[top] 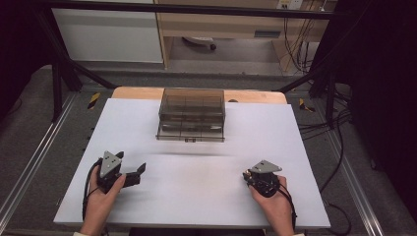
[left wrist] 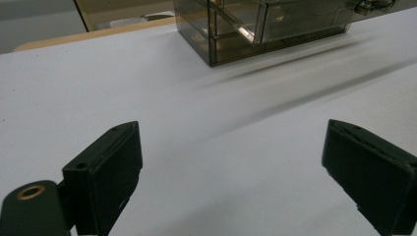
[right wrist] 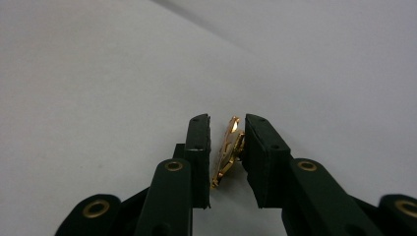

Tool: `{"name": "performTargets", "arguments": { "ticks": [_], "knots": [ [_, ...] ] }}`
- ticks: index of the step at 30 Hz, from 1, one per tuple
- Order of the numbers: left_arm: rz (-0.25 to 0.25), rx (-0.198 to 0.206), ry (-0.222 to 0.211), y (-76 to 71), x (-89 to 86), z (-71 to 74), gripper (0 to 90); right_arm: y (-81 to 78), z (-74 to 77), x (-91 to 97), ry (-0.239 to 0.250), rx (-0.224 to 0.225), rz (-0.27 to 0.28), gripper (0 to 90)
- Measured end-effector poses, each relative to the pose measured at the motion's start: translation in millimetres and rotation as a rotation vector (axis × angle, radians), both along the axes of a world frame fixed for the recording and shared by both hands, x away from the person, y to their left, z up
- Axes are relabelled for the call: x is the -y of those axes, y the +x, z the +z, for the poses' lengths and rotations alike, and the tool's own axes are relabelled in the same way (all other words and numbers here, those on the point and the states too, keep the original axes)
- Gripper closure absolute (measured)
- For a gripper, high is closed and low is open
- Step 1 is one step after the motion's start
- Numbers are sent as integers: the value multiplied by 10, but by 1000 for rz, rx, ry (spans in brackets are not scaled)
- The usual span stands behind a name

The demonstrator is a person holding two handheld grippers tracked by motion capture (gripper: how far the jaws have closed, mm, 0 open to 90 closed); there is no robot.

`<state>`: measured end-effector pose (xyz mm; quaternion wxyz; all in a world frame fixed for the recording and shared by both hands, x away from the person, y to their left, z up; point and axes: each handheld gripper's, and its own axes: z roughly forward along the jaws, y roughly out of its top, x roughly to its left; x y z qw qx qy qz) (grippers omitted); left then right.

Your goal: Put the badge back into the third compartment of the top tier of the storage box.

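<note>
A small gold metal piece [right wrist: 227, 150] stands on edge between the jaws of my right gripper [right wrist: 227, 125], which is shut on it just above the white table. In the high view the right gripper [top: 246, 175] sits at the front right of the table and points left. My left gripper [top: 131, 162] rests at the front left, open wide with nothing between its jaws; in the left gripper view [left wrist: 231, 147] bare white surface lies between its fingers. A smoky see-through drawer box [top: 192, 110] stands at the back middle, with its lowest drawer [top: 190, 132] pulled out a little.
The white table surface [top: 196, 187] spreads between both grippers and the drawer box [left wrist: 255, 27]. A wooden edge [top: 133, 92] shows behind it. Black frame posts and cables flank the table on both sides.
</note>
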<state>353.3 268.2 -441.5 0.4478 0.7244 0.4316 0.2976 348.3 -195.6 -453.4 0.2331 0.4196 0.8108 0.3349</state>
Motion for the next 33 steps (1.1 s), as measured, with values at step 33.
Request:
{"name": "performTargets", "arguments": {
  "ticks": [33],
  "knots": [
    [46,0,-100,21,-44,30,44,-26,60,69,103,83,50,809]
  ]
}}
